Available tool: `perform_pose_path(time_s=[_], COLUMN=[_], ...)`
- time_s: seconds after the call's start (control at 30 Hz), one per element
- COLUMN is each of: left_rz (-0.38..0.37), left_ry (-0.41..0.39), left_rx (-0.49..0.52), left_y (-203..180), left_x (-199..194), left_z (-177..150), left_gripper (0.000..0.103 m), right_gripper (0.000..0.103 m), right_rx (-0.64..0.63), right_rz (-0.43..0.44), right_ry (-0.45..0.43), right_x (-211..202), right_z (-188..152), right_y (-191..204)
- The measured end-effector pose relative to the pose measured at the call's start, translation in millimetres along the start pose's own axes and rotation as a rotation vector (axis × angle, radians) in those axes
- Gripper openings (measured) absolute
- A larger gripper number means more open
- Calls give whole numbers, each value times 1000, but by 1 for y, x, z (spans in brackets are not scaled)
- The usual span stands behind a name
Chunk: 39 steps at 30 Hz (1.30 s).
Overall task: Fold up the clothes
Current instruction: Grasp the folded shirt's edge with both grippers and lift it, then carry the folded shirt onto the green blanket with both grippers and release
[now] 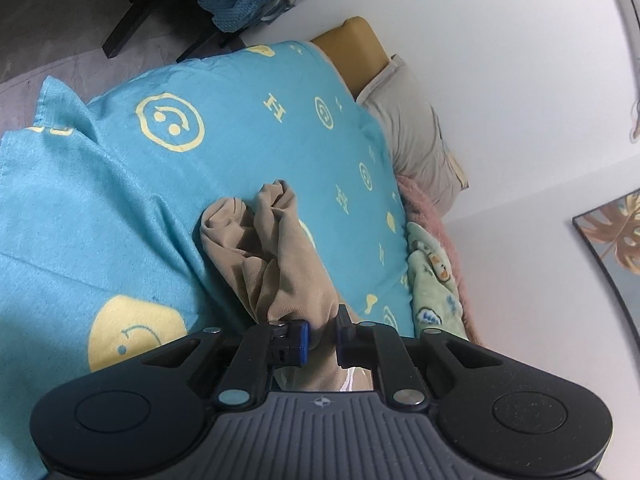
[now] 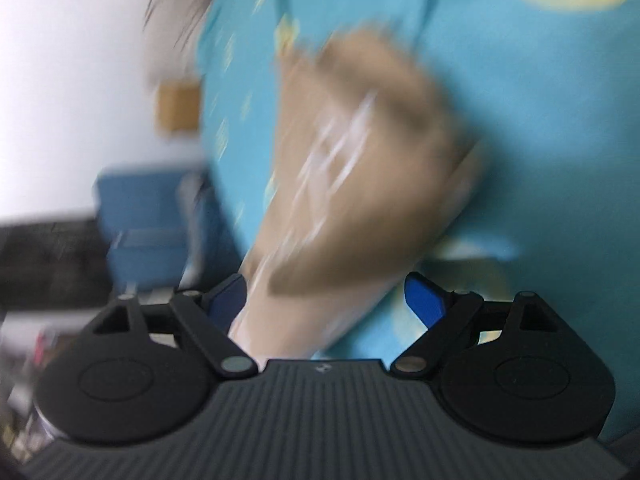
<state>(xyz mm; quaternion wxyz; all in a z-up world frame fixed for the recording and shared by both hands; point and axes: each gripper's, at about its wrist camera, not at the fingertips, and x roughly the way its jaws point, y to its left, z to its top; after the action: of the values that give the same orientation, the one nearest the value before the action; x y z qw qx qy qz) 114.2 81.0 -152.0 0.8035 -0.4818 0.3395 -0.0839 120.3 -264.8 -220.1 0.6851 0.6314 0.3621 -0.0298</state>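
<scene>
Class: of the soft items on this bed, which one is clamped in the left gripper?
The tan garment, bunched between the left gripper; the green printed blanket lies untouched at the edge.

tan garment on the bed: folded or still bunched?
Bunched, not folded. The tan garment lies crumpled in loose ridges on the blue sheet, one end pinched in the left gripper.

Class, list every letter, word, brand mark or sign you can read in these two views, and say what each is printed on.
"H": yellow letter printed repeatedly on the blue bedsheet, clearest at.
Smiley-face signs, yellow, on the same bedsheet: symbols, not words.
White print on the tan garment: too blurred to read in the right wrist view.
Small round emblem on the left gripper body: no readable letters.
No other text is legible.
</scene>
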Motion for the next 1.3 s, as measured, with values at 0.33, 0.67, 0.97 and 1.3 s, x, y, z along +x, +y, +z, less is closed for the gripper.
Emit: perform_pose_path(time_s=[0.33,0.67,0.97,1.3], left_rz=[15,-82,-89,-62], left_ry=[-7,-4,136,268], left_rx=[54,111,134,268], left_y=[-8,-50,-117,-255], left_x=[0,-46,-64,53], left_z=[3,-6,-36,-102], left_gripper=[12,12,12,12], right_gripper=[24,20,20,20], right_rx=[-93,-200,-179,-182], right_rz=[-9,75,101,74], right_ry=[-95,-189,-237,-354], right_x=[-15,-80,-169,-228], right_z=[4,-3,7,140], right_y=[18,41,38,59])
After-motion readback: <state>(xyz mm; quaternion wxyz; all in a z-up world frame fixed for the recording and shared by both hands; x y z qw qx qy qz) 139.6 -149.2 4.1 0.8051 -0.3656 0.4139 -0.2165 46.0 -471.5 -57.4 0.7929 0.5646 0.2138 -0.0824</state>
